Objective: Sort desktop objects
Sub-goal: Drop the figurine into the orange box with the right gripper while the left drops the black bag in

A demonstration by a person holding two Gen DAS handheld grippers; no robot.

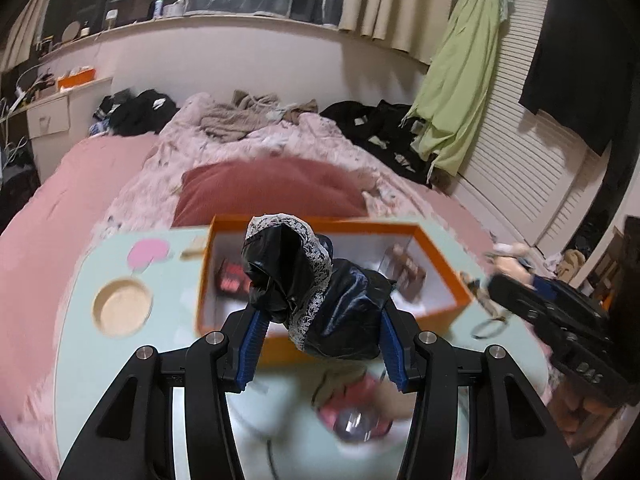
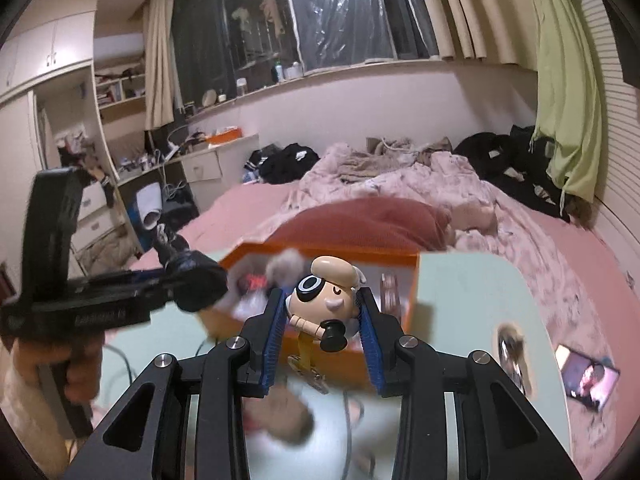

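My left gripper (image 1: 320, 340) is shut on a black glossy bundle with white lace trim (image 1: 308, 280), held just above the near side of an open orange box (image 1: 440, 252). The box holds a red item (image 1: 230, 276) and a brown item (image 1: 408, 272). My right gripper (image 2: 322, 336) is shut on a beige cartoon figure keychain (image 2: 324, 296), held above the same orange box (image 2: 408, 312). The right gripper also shows in the left wrist view (image 1: 560, 320), and the left gripper with the bundle shows at left in the right wrist view (image 2: 192, 284).
The box stands on a pale green table (image 1: 132, 360) beside a round wooden coaster (image 1: 122, 308) and a pink sticker (image 1: 148, 254). Blurred pink items (image 1: 352, 404) lie near me. Photo cards (image 2: 588, 380) lie at the table's right. A cluttered pink bed (image 2: 400, 200) is behind.
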